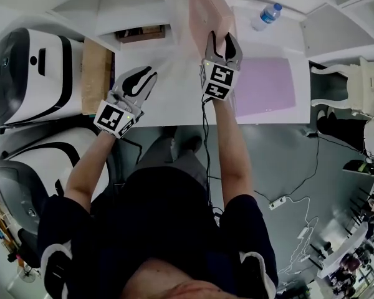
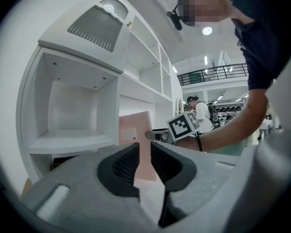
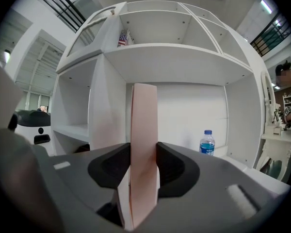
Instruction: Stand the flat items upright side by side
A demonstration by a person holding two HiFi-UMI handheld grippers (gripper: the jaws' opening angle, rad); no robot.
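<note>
Over the white tabletop [image 1: 174,98], the right gripper [image 1: 223,42] clamps a thin pale-pink flat board [image 1: 202,11] upright, edge-on (bare desk lies to its left), while the left gripper [image 1: 144,78], jaws narrowly apart, holds nothing near the front edge.

Pink flat item [image 1: 206,11], lilac flat item [image 1: 265,86], wht desk [image 1: 168,92], blue-label bottle [image 1: 266,15].

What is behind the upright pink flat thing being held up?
Behind the pink item is the white shelf unit's back wall, with a water bottle standing off to the right. Whatever sits directly behind the pink item is covered by it.
</note>
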